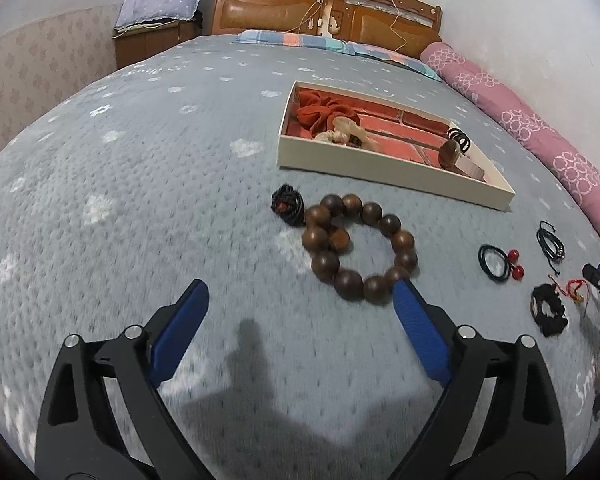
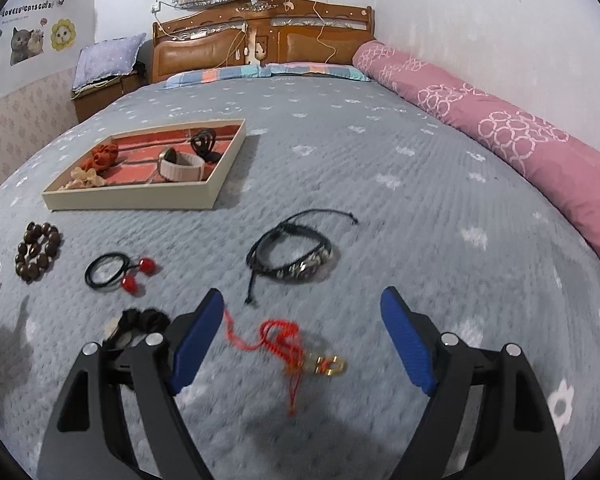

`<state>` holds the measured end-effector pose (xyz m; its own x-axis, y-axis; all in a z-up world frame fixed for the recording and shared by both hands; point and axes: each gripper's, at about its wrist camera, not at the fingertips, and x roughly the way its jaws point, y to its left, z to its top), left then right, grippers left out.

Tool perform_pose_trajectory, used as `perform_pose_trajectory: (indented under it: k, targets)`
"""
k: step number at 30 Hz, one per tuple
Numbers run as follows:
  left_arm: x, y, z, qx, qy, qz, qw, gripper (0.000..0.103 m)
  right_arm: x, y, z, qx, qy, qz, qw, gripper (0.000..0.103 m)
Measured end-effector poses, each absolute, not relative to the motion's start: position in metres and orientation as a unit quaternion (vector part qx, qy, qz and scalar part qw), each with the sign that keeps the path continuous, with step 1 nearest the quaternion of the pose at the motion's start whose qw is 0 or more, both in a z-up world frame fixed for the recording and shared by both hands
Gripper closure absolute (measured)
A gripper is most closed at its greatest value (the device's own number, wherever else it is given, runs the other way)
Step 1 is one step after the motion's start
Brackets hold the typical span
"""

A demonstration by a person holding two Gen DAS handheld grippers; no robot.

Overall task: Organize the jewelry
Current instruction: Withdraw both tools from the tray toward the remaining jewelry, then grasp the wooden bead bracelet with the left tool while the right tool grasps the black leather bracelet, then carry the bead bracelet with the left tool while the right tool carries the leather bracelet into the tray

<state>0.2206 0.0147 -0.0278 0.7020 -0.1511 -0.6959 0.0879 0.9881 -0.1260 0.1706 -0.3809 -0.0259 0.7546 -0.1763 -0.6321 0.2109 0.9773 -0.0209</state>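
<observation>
Mid-sort, by the look of it: some pieces already in the tray [image 1: 380, 164], toward the headboard end of the bed [image 1: 120, 200], others loose on the quilt nearer the foot.

Wide bare quilt on every side; pink bolster [image 2: 500, 128] along the far right edge only.

Wooden bead bracelet [image 1: 360, 248] just ahead of the left gripper [image 1: 300, 300], jaws spread, empty, right finger touching or just short of the beads.

Red cord charm [image 2: 296, 344] between the right gripper [image 2: 302, 308] fingers, spread wide, nothing held.

Next, probably: lower, close, carry to the tray.
</observation>
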Motion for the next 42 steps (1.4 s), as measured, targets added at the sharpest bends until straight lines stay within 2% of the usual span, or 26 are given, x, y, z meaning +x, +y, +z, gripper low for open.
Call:
perform_pose_trajectory:
  k: [4,6,9,10,15,17,19,21,23,28,31,37,42]
  targets:
    - [0.235,0.012,-0.024,-0.030,0.373,-0.062,0.925,0.015,0.191,-0.391,-0.019,0.027,0.331,-0.105,0.937,0.025]
    - [0.247,0.012,-0.023,-0.025,0.375,-0.061,0.925,0.017,0.201,-0.396,-0.016,0.030,0.331,-0.105,0.937,0.030]
    - [0.261,0.009,-0.026,-0.018,0.389,-0.065,0.919,0.025,0.219,-0.403,-0.016,0.032,0.338,-0.106,0.935,0.035]
    - [0.267,0.006,-0.029,-0.014,0.396,-0.068,0.916,0.026,0.226,-0.405,-0.018,0.031,0.344,-0.106,0.932,0.039]
    - [0.279,-0.002,-0.040,-0.011,0.416,-0.080,0.906,0.031,0.248,-0.414,-0.035,0.035,0.380,-0.107,0.918,0.042]
    - [0.280,-0.003,-0.044,-0.010,0.421,-0.083,0.903,0.034,0.254,-0.417,-0.045,0.041,0.395,-0.109,0.911,0.047]
    - [0.283,-0.002,-0.048,-0.015,0.430,-0.089,0.898,0.041,0.258,-0.420,-0.054,0.049,0.410,-0.107,0.905,0.052]
    - [0.284,-0.001,-0.051,-0.020,0.436,-0.093,0.895,0.047,0.260,-0.420,-0.059,0.052,0.417,-0.104,0.902,0.053]
    - [0.285,-0.001,-0.053,-0.022,0.439,-0.093,0.893,0.050,0.260,-0.417,-0.060,0.048,0.420,-0.099,0.901,0.057]
    - [0.284,-0.003,-0.054,-0.023,0.439,-0.105,0.892,0.060,0.261,-0.411,-0.063,0.036,0.418,-0.096,0.903,0.080]
    - [0.282,-0.005,-0.054,-0.022,0.436,-0.111,0.893,0.068,0.258,-0.411,-0.062,0.036,0.411,-0.098,0.906,0.088]
    - [0.282,-0.003,-0.055,-0.034,0.437,-0.125,0.890,0.078,0.257,-0.410,-0.060,0.035,0.406,-0.092,0.909,0.091]
    - [0.281,-0.003,-0.055,-0.040,0.435,-0.128,0.891,0.079,0.256,-0.406,-0.059,0.027,0.404,-0.089,0.910,0.091]
